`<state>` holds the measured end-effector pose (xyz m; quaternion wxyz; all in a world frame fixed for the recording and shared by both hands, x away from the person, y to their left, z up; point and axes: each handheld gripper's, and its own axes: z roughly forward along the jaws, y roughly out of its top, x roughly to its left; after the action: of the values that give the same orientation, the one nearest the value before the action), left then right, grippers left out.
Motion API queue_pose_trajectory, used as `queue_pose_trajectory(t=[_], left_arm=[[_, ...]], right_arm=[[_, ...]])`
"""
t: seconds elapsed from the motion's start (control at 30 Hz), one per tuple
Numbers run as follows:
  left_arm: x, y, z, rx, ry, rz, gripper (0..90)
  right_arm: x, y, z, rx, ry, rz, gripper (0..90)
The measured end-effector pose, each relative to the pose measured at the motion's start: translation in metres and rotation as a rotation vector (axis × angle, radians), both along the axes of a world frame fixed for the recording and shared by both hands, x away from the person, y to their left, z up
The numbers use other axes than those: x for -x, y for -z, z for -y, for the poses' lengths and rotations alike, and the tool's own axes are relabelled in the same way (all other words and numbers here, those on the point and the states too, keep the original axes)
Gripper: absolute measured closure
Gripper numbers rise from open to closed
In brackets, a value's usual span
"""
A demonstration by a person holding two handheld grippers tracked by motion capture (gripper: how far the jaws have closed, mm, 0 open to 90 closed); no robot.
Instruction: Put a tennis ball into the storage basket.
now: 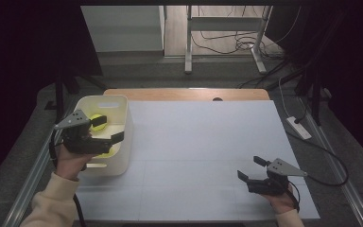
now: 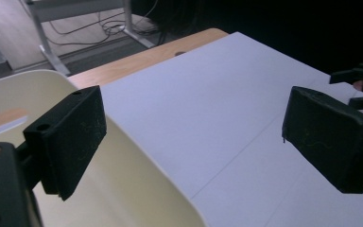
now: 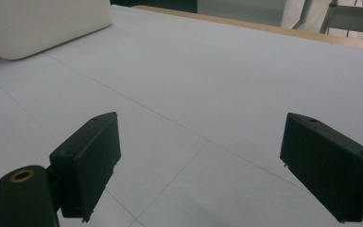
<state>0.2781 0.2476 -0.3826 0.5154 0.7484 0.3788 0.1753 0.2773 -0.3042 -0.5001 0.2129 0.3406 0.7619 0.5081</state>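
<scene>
Left hand-held gripper (image 1: pixel 108 129) is hovering with jaws spread, empty, over a cream bin (image 1: pixel 123 116) holding yellow balls (image 1: pixel 97 122). Right hand-held gripper (image 1: pixel 252 169) is resting spread and empty on the white surface (image 1: pixel 203 142).

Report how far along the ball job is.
Done: two yellow balls lie in the white bin. In hand: nothing; the left tongs hang open over the bin, and the right tongs rest open on the white table. Left: no other ball lies on the table, so the job looks about finished.
</scene>
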Motion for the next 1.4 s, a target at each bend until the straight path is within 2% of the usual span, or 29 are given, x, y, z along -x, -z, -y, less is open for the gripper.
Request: queue_pose_trajectory(t=[0.23, 0.33, 0.5, 0.8, 0.93, 1.13, 1.27, 1.4], left_arm=[[0.008, 0.009, 0.014, 0.021, 0.058, 0.002, 8.0], [0.012, 0.014, 0.025, 0.018, 0.096, 0.004, 8.1], [0.017, 0.019, 0.035, 0.025, 0.129, 0.008, 8.2], [0.026, 0.029, 0.057, 0.023, 0.209, 0.015, 8.6], [0.029, 0.035, 0.066, 0.008, 0.237, 0.017, 8.7], [0.032, 0.044, 0.074, 0.006, 0.262, 0.004, 8.7], [0.034, 0.054, 0.079, 0.006, 0.285, -0.005, 9.3], [0.034, 0.068, 0.083, -0.013, 0.289, -0.025, 9.3]], right_arm=[[0.000, 0.000, -0.001, 0.002, -0.003, -0.001, 12.8], [0.000, 0.000, 0.000, -0.001, -0.001, -0.002, 12.8], [0.001, 0.000, 0.000, -0.004, -0.001, -0.002, 12.8], [0.002, 0.000, 0.000, -0.002, 0.004, -0.002, 12.8], [0.002, 0.000, 0.000, -0.002, 0.005, -0.004, 12.7], [0.002, 0.000, 0.000, -0.004, 0.005, -0.001, 12.7], [0.003, -0.001, 0.000, -0.006, 0.008, 0.000, 12.8], [0.003, -0.001, 0.000, -0.007, 0.007, 0.001, 12.8]])
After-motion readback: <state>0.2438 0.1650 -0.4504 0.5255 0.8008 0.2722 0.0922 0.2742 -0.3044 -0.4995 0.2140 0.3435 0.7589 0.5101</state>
